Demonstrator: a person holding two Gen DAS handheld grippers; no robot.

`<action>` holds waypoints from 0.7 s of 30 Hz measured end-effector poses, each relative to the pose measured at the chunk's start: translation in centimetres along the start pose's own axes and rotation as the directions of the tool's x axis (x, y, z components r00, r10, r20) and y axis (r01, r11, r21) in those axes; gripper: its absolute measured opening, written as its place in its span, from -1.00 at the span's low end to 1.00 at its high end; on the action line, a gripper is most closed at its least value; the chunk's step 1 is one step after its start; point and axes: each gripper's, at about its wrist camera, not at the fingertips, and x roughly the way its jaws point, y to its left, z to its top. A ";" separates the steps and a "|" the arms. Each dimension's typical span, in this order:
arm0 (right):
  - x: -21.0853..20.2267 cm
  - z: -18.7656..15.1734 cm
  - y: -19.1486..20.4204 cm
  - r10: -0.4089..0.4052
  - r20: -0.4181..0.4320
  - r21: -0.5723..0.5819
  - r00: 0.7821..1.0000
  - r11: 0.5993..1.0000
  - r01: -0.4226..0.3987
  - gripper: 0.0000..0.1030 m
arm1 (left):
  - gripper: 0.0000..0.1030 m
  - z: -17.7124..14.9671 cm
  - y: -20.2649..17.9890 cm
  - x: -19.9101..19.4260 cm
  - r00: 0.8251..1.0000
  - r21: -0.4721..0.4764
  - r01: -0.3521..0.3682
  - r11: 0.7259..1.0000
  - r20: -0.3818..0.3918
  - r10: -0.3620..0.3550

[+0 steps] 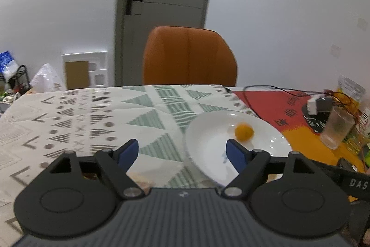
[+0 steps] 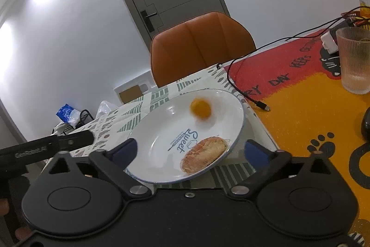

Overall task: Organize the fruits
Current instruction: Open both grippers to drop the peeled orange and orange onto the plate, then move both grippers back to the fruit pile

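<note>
A white plate (image 1: 208,138) (image 2: 161,131) with a blue "Sweet" print rests on the patterned tablecloth. A small orange fruit (image 1: 244,131) (image 2: 200,108), blurred, lies on the plate's far side. A pale orange fruit in a net (image 2: 203,154) lies at the plate's near rim. My left gripper (image 1: 182,152) is open with nothing between its fingers; its right fingertip (image 1: 235,154) overlaps the plate just short of the orange fruit. My right gripper (image 2: 192,149) is open wide, its blue fingers to either side of the plate's near edge, touching neither fruit.
An orange chair (image 1: 189,57) (image 2: 201,48) stands behind the table. To the right, a ribbed glass (image 2: 353,61) (image 1: 337,129) and a black cable (image 2: 245,89) lie on a red and yellow mat (image 2: 300,96). The left gripper's body (image 2: 46,147) lies left of the plate.
</note>
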 end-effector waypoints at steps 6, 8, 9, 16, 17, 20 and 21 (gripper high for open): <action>0.0 0.0 0.9 -0.018 0.004 -0.015 1.000 1.000 0.018 1.00 | 0.67 0.3 2.2 -1.9 0.999 -0.031 -0.026 0.999 0.018 0.026; 0.0 0.0 1.3 -0.027 0.001 -0.019 1.000 0.999 0.027 1.00 | 0.70 0.3 2.9 -2.6 0.999 -0.037 -0.033 0.999 0.027 0.034; 0.0 -0.1 1.4 -0.025 0.000 -0.020 1.000 0.999 0.025 1.00 | 0.71 0.3 3.1 -3.0 0.999 -0.039 -0.036 0.999 0.030 0.038; -0.3 -0.2 2.7 0.004 -0.007 -0.045 1.000 0.999 -0.004 1.00 | 0.75 0.0 5.2 -5.0 0.997 -0.060 -0.063 0.996 0.034 0.065; -0.3 -0.2 2.9 0.007 -0.010 -0.048 1.000 0.999 -0.007 1.00 | 0.75 -0.1 5.4 -5.2 0.997 -0.060 -0.071 0.996 0.033 0.073; -0.4 -0.4 3.6 0.018 -0.013 -0.055 1.000 0.998 -0.018 1.00 | 0.75 -0.4 6.4 -5.7 0.996 -0.074 -0.087 0.994 0.027 0.089; -0.4 -0.5 3.8 0.021 -0.015 -0.060 1.000 0.998 -0.022 1.00 | 0.75 -0.4 6.6 -5.8 0.995 -0.076 -0.090 0.993 0.025 0.092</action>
